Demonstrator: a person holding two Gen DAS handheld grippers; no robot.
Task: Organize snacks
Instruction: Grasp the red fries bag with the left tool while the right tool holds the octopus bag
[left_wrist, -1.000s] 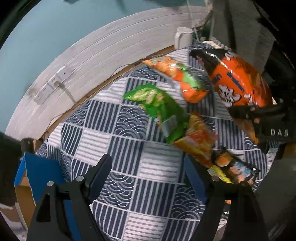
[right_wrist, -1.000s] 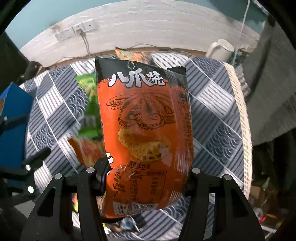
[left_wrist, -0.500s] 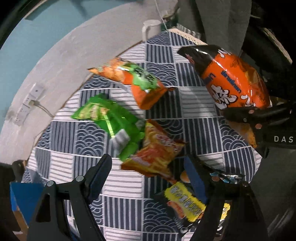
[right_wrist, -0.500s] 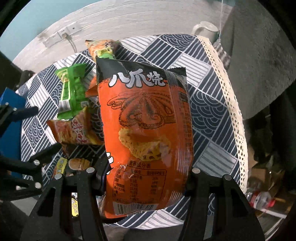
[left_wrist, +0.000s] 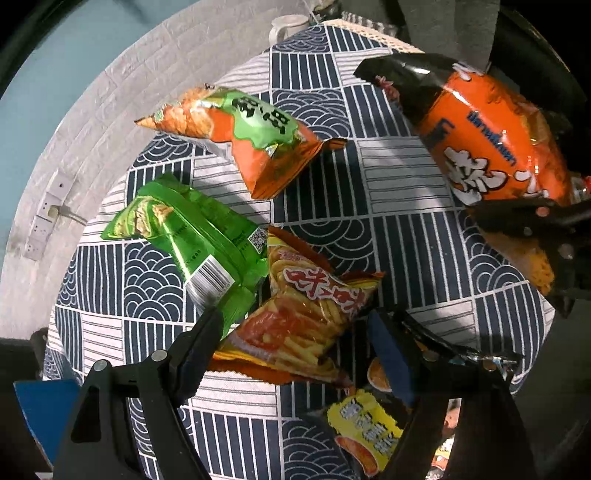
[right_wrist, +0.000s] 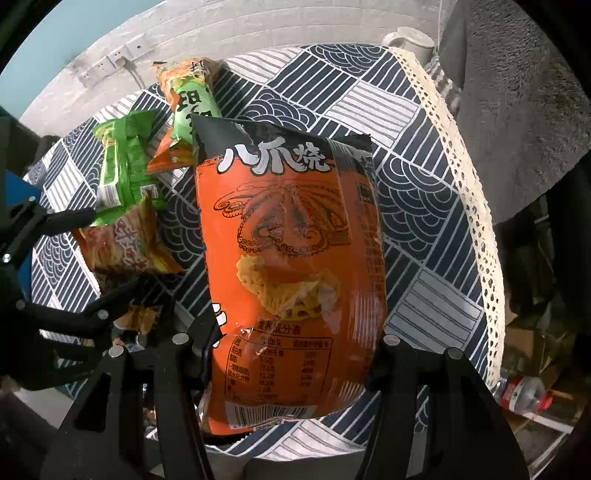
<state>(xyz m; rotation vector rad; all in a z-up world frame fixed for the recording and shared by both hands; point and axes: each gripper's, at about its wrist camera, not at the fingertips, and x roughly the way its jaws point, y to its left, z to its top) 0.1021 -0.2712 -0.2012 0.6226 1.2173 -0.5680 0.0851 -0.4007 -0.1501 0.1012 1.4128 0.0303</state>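
Note:
My right gripper (right_wrist: 295, 343) is shut on a large orange and black octopus snack bag (right_wrist: 291, 258) and holds it above the table; it also shows in the left wrist view (left_wrist: 491, 147). My left gripper (left_wrist: 295, 328) is open and hovers over a red and yellow fries bag (left_wrist: 306, 314). A green bag (left_wrist: 192, 229) and an orange and green bag (left_wrist: 251, 140) lie beyond it. A yellow packet (left_wrist: 365, 432) lies near the front edge.
The round table has a navy and white patterned cloth (left_wrist: 399, 229) with a lace edge (right_wrist: 476, 206). A white mug (left_wrist: 288, 26) stands at the far edge by the brick wall. A blue box (left_wrist: 44, 410) is at the lower left. A water bottle (right_wrist: 524, 391) lies on the floor.
My left gripper has swung right and moved in over the fries bag, so the snack pile is closer. My right gripper has kept hold of the octopus bag and shifted right.

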